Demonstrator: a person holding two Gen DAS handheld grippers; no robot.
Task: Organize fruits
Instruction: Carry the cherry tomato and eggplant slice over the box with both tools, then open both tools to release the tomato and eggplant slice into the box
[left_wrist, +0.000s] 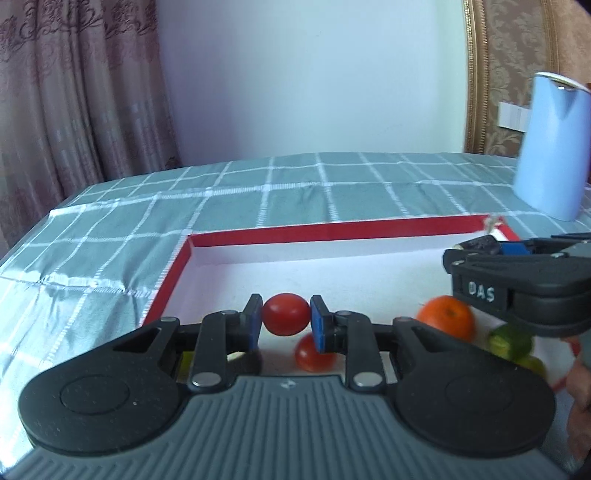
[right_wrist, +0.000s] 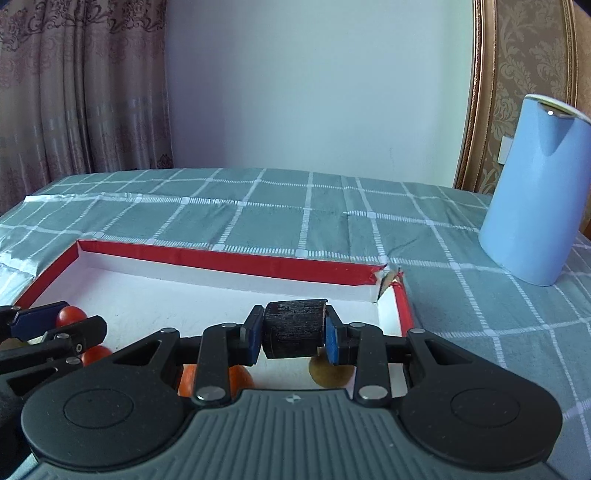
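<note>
Left hand-held gripper (left_wrist: 286, 321): pads clamped on small glossy red cherry tomato (left_wrist: 286, 314), held above white floor of shallow red-rimmed cardboard tray (left_wrist: 258, 233). Advice: keep squeeze light, skin looks thin; lower beside second small red tomato (left_wrist: 310, 353) before release so reds group. Round orange mandarin (left_wrist: 447, 316) and green citrus fruits (left_wrist: 511, 341) sit further right in tray. Right hand-held gripper (right_wrist: 293, 334): clamped on dark ridged blocky object (right_wrist: 293, 328), identity unclear; keep well apart from left one. Tray on green checked cloth surface (right_wrist: 258, 206).
</note>
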